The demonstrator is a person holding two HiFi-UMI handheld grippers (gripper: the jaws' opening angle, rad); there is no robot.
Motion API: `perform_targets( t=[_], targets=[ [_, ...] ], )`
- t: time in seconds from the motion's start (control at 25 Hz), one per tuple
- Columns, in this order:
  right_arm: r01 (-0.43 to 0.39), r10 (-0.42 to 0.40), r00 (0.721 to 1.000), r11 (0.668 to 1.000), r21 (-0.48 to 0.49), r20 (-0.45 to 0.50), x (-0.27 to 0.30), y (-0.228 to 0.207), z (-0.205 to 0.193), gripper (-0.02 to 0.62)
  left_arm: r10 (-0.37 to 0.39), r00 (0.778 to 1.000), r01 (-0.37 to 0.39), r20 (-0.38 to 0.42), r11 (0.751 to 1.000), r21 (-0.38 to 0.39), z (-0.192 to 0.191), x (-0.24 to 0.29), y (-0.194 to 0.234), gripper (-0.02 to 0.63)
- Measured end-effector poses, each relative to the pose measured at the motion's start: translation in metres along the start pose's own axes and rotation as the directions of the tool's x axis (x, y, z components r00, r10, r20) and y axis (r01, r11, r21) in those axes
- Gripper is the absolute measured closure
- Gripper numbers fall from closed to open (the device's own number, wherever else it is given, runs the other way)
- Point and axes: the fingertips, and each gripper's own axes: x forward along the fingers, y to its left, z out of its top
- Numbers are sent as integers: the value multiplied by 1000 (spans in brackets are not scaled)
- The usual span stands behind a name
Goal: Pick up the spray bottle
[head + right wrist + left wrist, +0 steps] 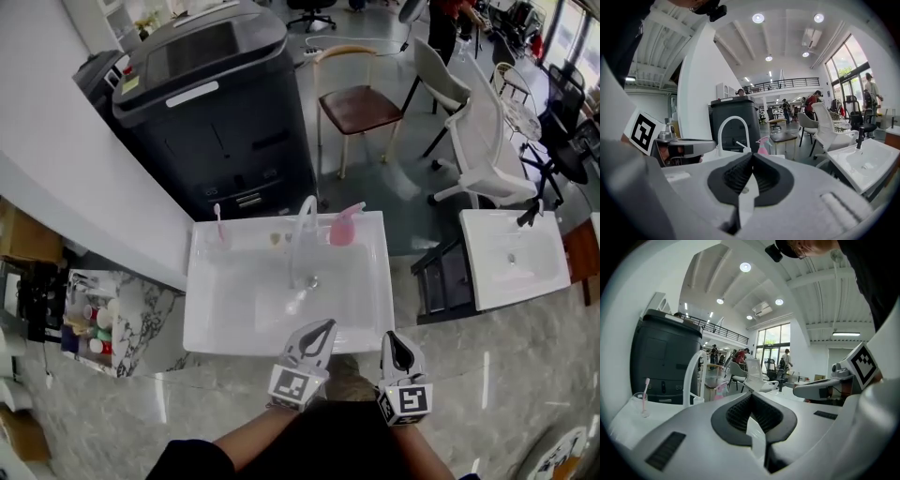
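The pink spray bottle [344, 227] stands on the back rim of the white sink [211, 328], just right of the white faucet [304, 239]. Both grippers hover over the sink's near edge, well short of the bottle. My left gripper [320, 328] is shut and empty, pointing toward the faucet. To its right, my right gripper [394, 341] is also shut with nothing in it. In the left gripper view the jaws [751, 394] meet, and the bottle [720, 391] shows small behind the faucet [691, 371]. In the right gripper view the bottle [762, 145] stands beyond the closed jaws [752, 154].
A cup with a pink toothbrush [220, 230] sits at the sink's back left. A large dark machine [211, 103] stands behind the sink, with a brown chair [356, 105] beside it. A second white sink [511, 258] is at the right, and a shelf of bottles [94, 323] at the left.
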Motion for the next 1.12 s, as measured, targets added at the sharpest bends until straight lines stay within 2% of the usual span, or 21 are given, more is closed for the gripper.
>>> perform_targets(
  t=[0.04,0.16,0.28,0.4,0.76,1.0,1.12],
  targets=[
    [-2,2,1000,1000,1,0,9,-8,3,597,-4,1000,4,-6,1000,-14,0,11,3,591],
    [-12,12,1000,1000,-1,-17,36,-29,8,597,4,999,-3,-42,1000,30,-11,42,21,591],
    [-21,21,999,1000,3,-34,64,-49,9,597,20,999,-20,-38,1000,-13,-8,76,36,590],
    [-24,25,998,1000,16,-55,88,-66,4,597,28,999,-28,-41,1000,-12,-22,108,52,590],
    [-77,79,991,997,24,-105,149,-100,-7,597,154,986,-160,-71,984,-83,-31,184,98,586],
    [-113,117,986,993,42,-118,176,-116,-11,597,184,978,-192,-103,979,-73,-72,223,134,470],
    [-131,137,981,990,53,-135,186,-120,-17,597,206,969,-220,-134,970,-101,-81,237,145,365]
  ],
)
